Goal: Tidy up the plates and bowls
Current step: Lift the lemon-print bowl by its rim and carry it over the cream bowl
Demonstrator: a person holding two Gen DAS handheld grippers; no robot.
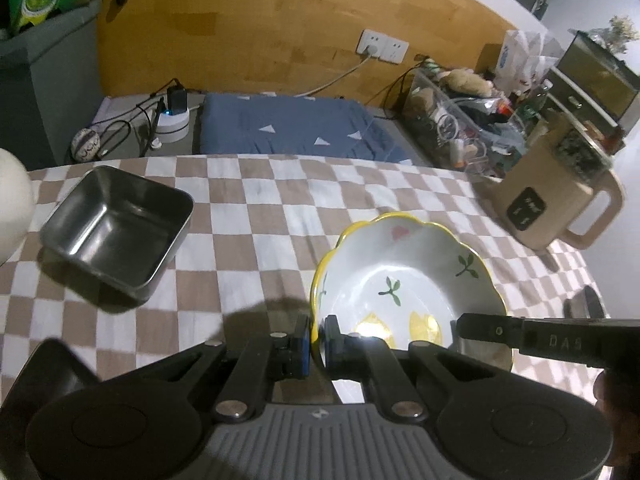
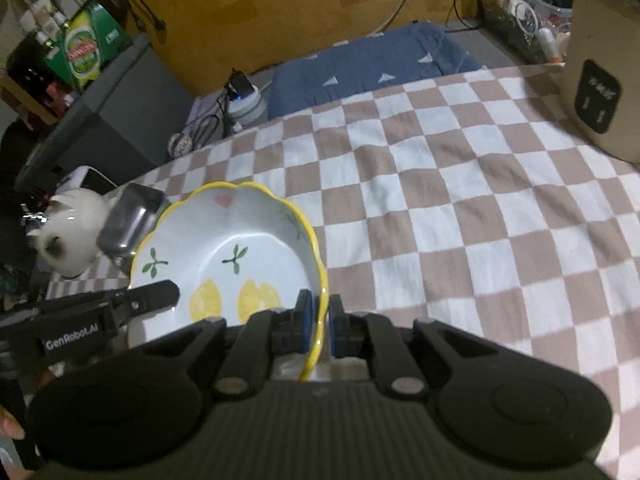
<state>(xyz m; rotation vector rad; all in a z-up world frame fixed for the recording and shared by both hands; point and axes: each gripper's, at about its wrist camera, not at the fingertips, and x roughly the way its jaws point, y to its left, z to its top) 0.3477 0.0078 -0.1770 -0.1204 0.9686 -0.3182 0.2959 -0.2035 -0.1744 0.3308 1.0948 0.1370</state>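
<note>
A white scalloped bowl [image 1: 400, 276] with a yellow rim and painted lemons and leaves hangs over the checked tablecloth, held from both sides. My left gripper [image 1: 316, 334] is shut on its left rim, one blue pad inside the bowl and one outside. My right gripper [image 2: 320, 316] is shut on the opposite rim of the same bowl [image 2: 240, 240]. Each wrist view shows the other gripper's black finger reaching in at the bowl's far side. A square steel tray [image 1: 116, 232] lies empty on the cloth to the left, also seen as the steel tray [image 2: 132, 220] behind the bowl.
A beige jug [image 1: 560, 208] with a handle stands at the table's right edge. A white rounded figurine [image 2: 72, 236] sits beside the steel tray at the left edge. Beyond the table's far edge are a blue mattress [image 1: 296, 124], cables and a cluttered clear box [image 1: 460, 120].
</note>
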